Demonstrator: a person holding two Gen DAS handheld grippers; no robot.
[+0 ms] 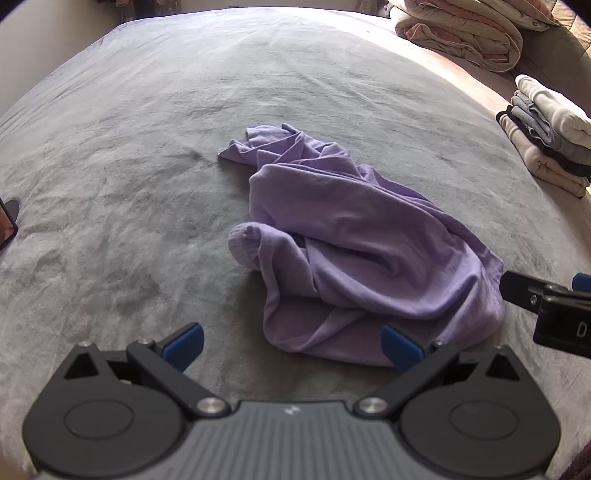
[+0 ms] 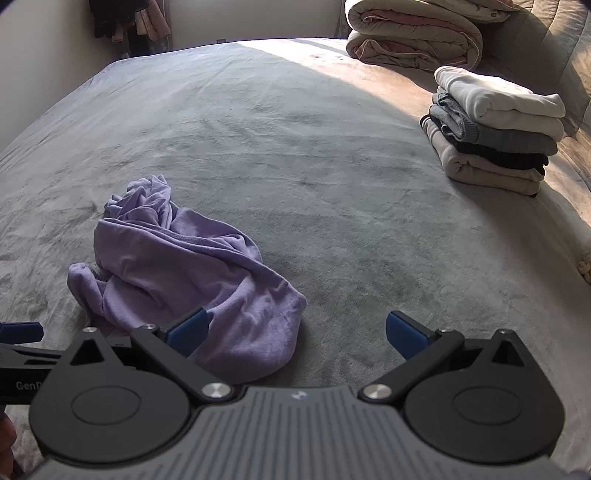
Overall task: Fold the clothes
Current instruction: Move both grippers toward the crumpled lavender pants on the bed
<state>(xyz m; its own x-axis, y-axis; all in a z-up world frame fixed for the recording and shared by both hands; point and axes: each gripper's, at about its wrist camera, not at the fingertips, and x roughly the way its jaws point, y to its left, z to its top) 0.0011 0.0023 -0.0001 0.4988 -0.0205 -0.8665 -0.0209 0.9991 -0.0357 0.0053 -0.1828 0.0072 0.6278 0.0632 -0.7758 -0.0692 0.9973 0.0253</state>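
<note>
A crumpled lilac garment lies in a heap on the grey bedspread, with one ribbed cuff poking out on its left side. My left gripper hovers open just short of the heap's near edge, nothing between its blue pads. In the right wrist view the same lilac garment sits to the lower left. My right gripper is open and empty, its left pad over the heap's near right corner. Part of the right gripper shows at the left view's right edge.
A stack of folded clothes sits at the bed's right side, and a rolled beige quilt lies behind it near the headboard. Dark clothes hang at the far wall. Wide grey bedspread stretches beyond the heap.
</note>
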